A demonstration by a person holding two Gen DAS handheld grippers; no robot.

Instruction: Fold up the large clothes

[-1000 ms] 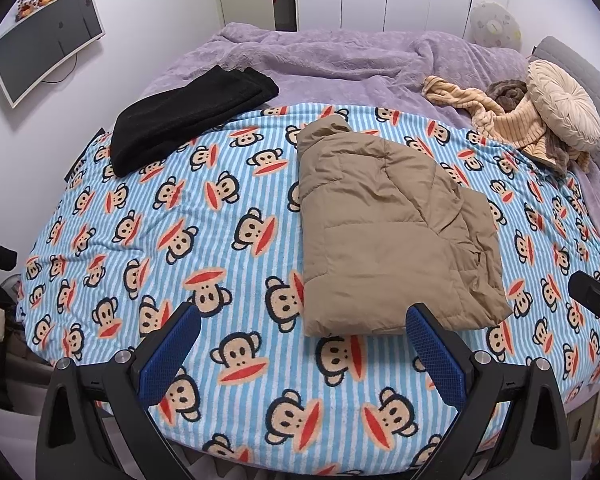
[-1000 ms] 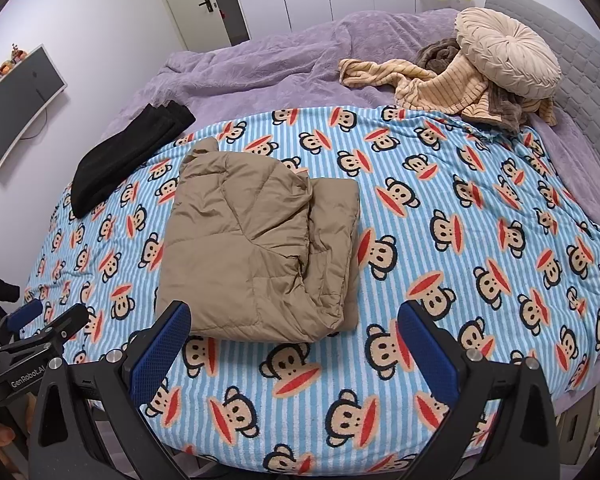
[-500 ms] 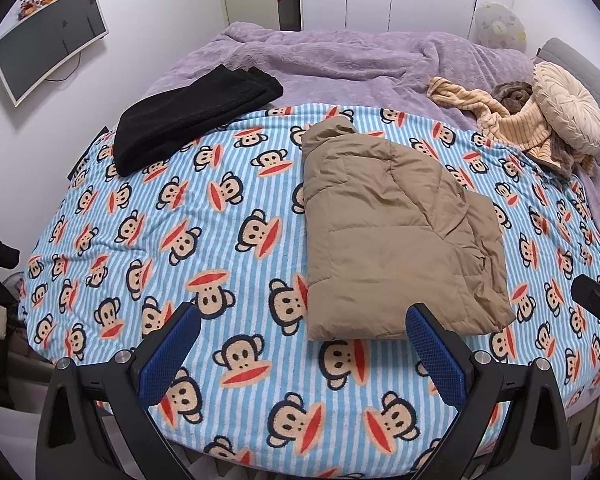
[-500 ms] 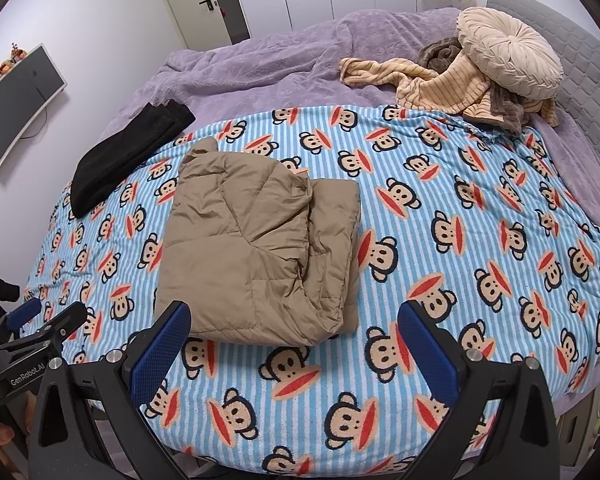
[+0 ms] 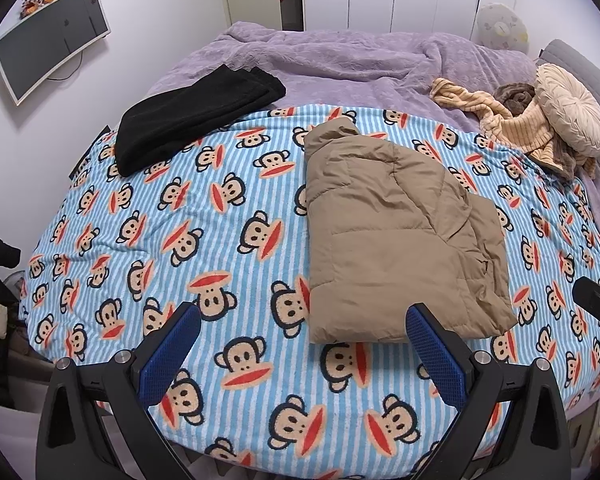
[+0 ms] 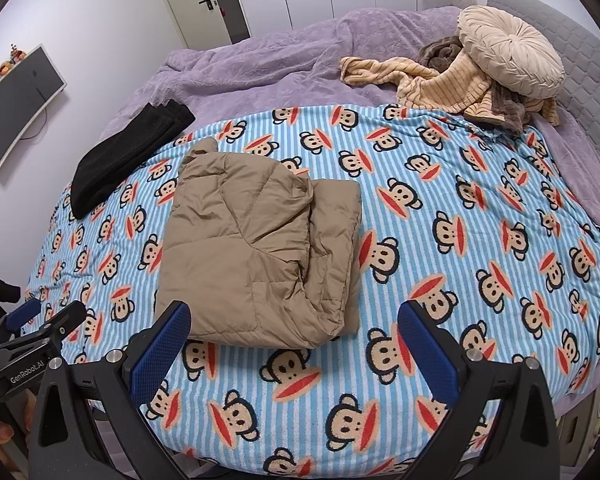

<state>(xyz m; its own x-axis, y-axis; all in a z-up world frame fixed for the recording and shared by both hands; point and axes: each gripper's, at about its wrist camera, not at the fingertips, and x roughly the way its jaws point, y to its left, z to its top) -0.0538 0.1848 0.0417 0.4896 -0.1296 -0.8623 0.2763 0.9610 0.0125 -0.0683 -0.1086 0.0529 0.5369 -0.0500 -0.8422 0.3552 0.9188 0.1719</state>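
Only from the right wrist is the left hand-held gripper (image 6: 36, 320) seen beside the folded tan jacket (image 6: 256, 256); both hand-held grippers are held open, empty; black garment (image 5: 192, 116) lies beyond.

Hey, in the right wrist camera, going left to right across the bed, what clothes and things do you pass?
Black folded garment → tan puffer jacket, folded on the monkey-print blanket → striped beige clothing heap → round cream cushion resting on that heap.

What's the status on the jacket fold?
Left tool open, right tool open, both empty. Jacket folded, flat on blanket. Nothing in the way; black garment apart.
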